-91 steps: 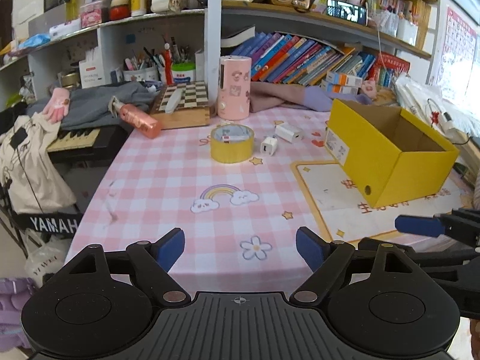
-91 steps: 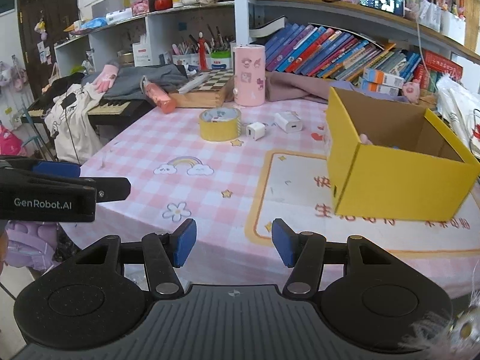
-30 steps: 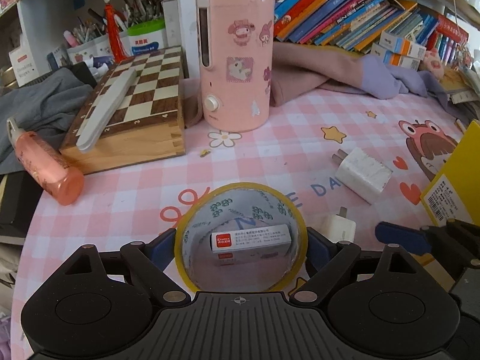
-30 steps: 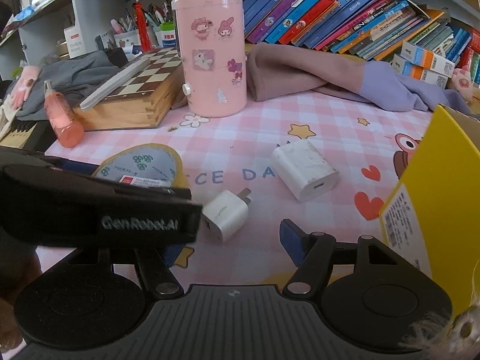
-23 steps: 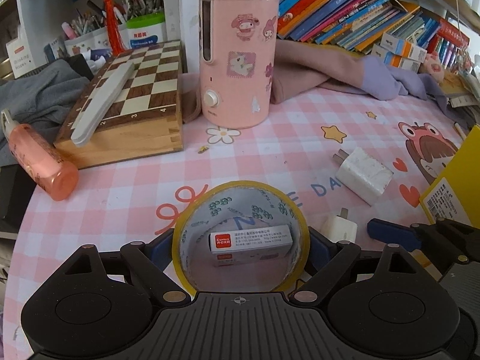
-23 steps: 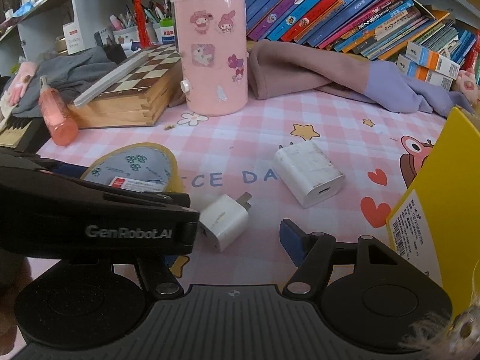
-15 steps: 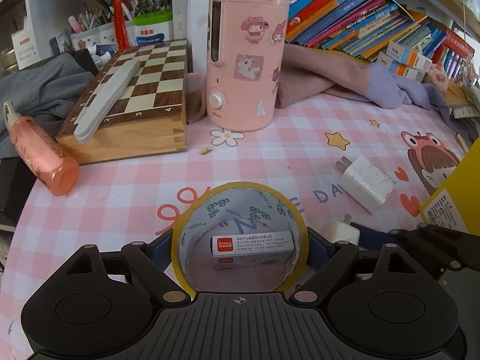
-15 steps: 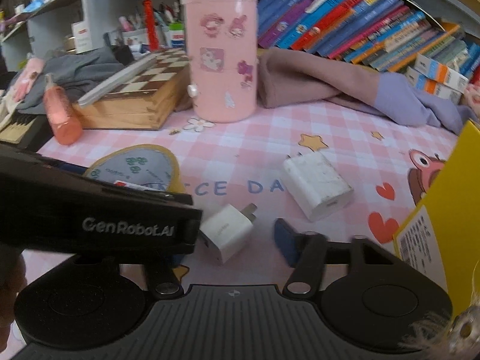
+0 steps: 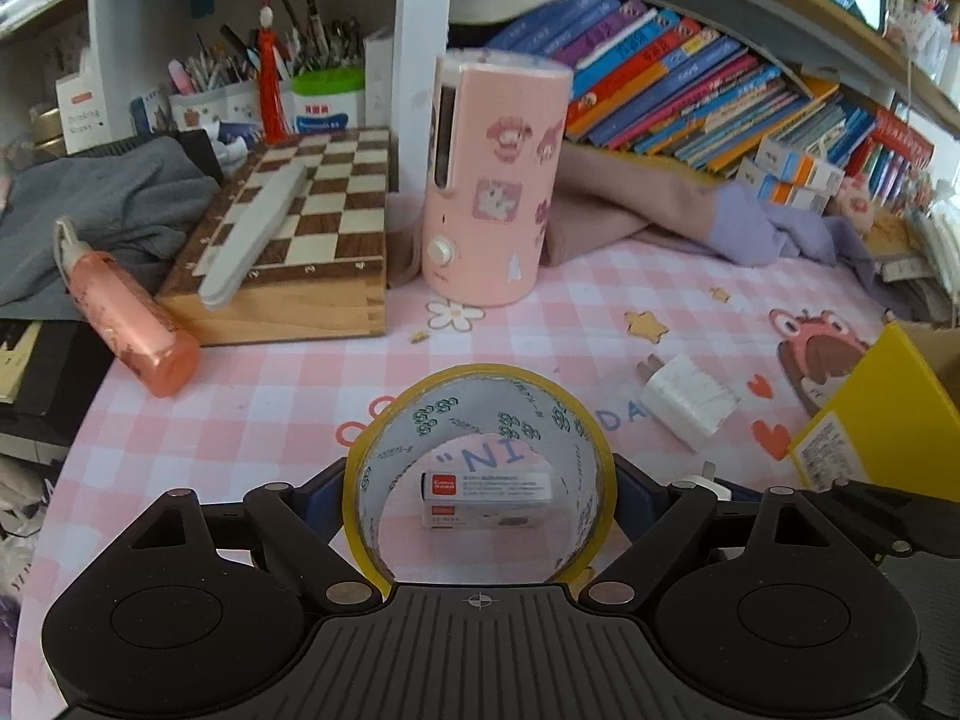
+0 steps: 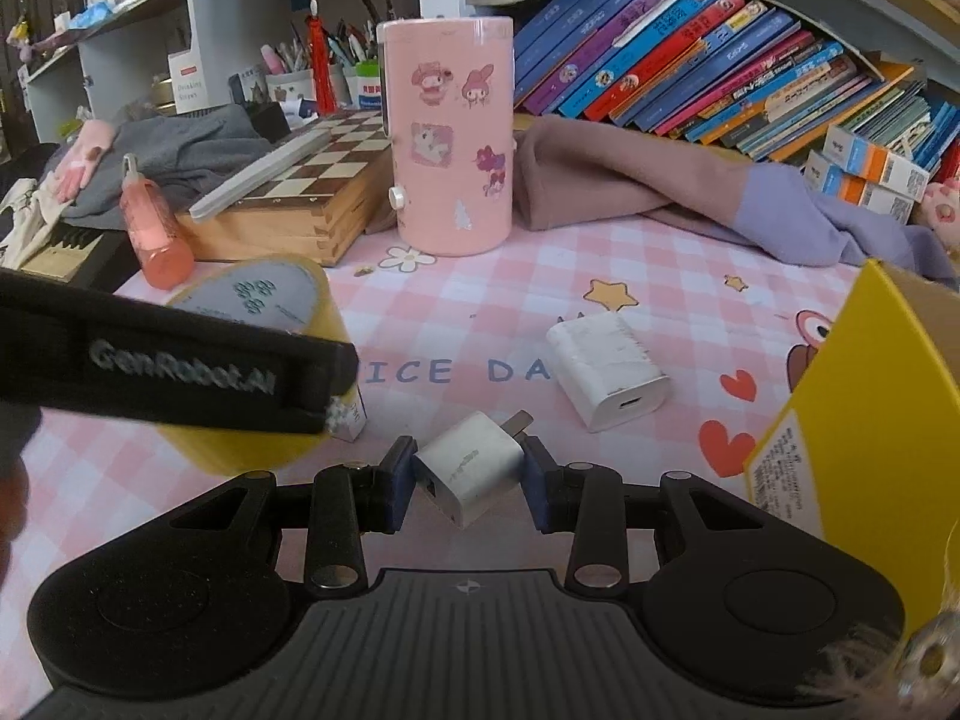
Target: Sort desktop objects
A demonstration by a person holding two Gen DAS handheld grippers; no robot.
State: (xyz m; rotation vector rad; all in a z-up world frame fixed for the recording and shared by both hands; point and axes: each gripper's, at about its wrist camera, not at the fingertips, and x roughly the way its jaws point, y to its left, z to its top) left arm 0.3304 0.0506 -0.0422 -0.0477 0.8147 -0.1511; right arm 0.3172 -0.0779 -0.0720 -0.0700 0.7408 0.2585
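**Q:** On the pink checked tablecloth point(image 9: 252, 420), what does the left gripper point(image 9: 480, 489) hold?

**A:** A roll of yellow tape point(image 9: 480, 468), standing on edge and tilted toward the camera. The blue finger pads point(image 9: 321, 495) press its outer rim from either side, so the jaws are clamped on the roll. Through its core a small white box with a red label point(image 9: 486, 495) shows; whether it lies inside the roll or beyond it cannot be told.

**Q:** And the right gripper point(image 10: 468, 471)?

**A:** Its blue pads point(image 10: 399, 477) are closed on a small white plug adapter point(image 10: 468, 468), held cornerwise, prongs pointing up and to the right. The left gripper's black body crosses the left of this view, with the tape roll point(image 10: 264, 360) partly behind it.

**Q:** What lies near the two held items?

**A:** A larger white charger point(image 10: 606, 369) rests on the cloth just beyond the small adapter, apart from it; in the left wrist view the same charger point(image 9: 690, 399) sits to the right of the roll. A yellow cardboard box point(image 10: 870, 420) stands at the right edge, open at the top.

**Q:** And farther back?

**A:** A pink cylindrical container with cartoon stickers point(image 9: 492, 180) stands upright. To its left is a wooden chessboard case point(image 9: 300, 240) with a grey bar point(image 9: 252, 240) lying across it, and a pink bottle point(image 9: 129, 315) leaning against the case's side. A mauve and lilac garment point(image 10: 690, 192) lies beneath a row of books point(image 10: 690, 60).
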